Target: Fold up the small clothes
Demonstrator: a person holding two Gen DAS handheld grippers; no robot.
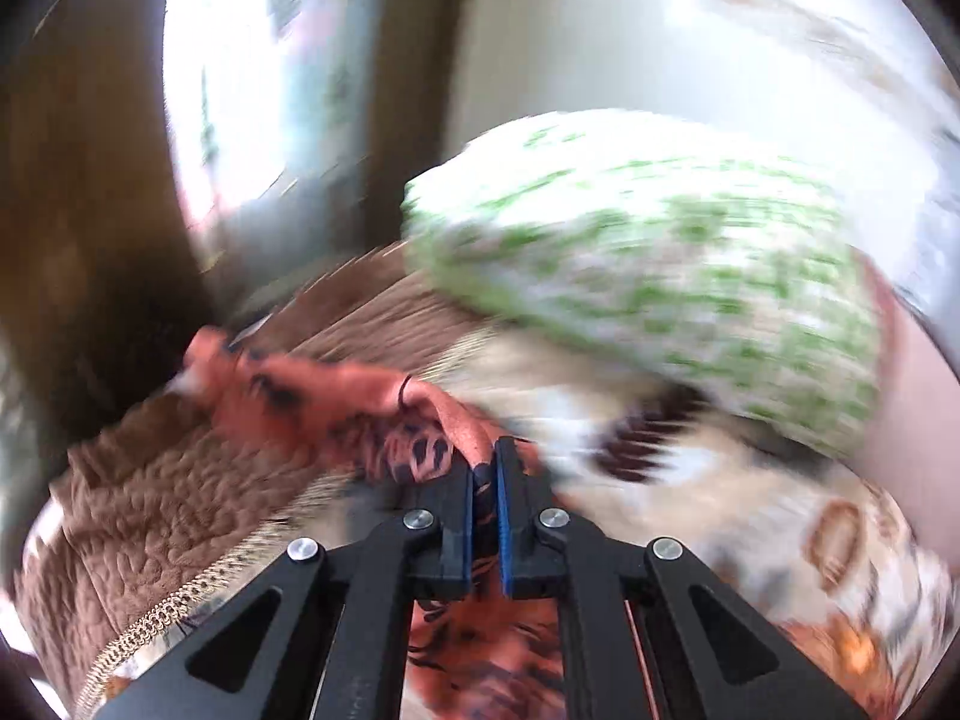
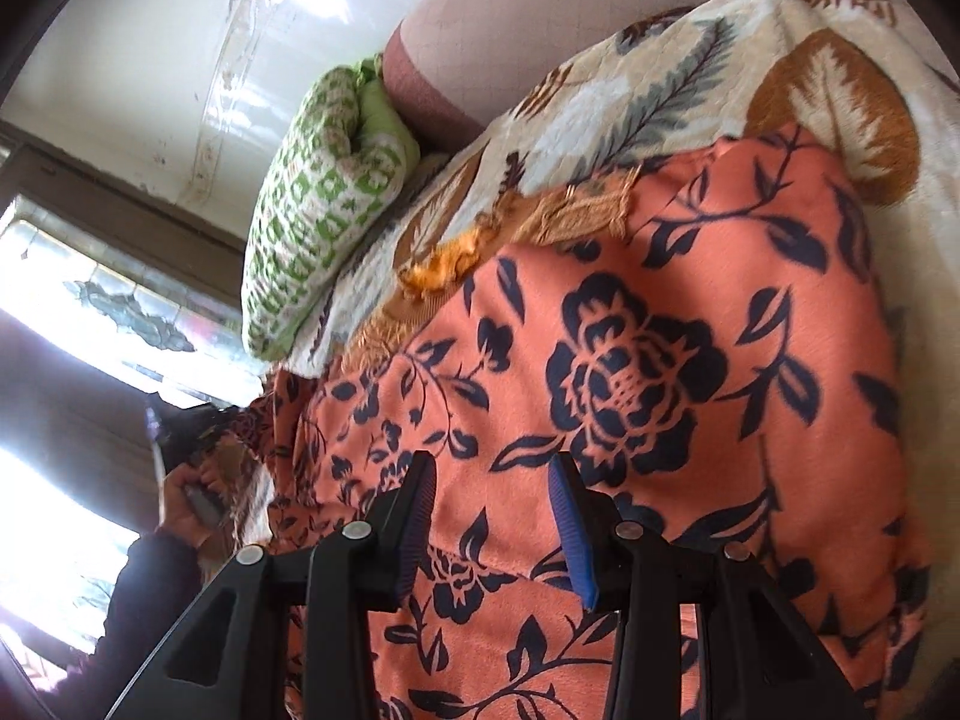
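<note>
I am looking along two grippers over a bed. In the blurred left wrist view, a brown quilted cover [image 1: 150, 504] is lying at the left. My left gripper [image 1: 485, 468] is pinching shut on a raised edge of one orange garment with a dark floral print [image 1: 288, 396], which is trailing up and leftward from the tips. Behind it one green-and-white patterned pillow [image 1: 660, 276] is resting on one cream leaf-print blanket [image 1: 780, 540]. In the right wrist view, a person's hand [image 2: 186, 498] is showing at the left edge. My right gripper [image 2: 492, 498] is hovering partly open, nothing between its blue pads, just above the same garment, which is spreading flat across the blanket. I am seeing no readable writing anywhere.
</note>
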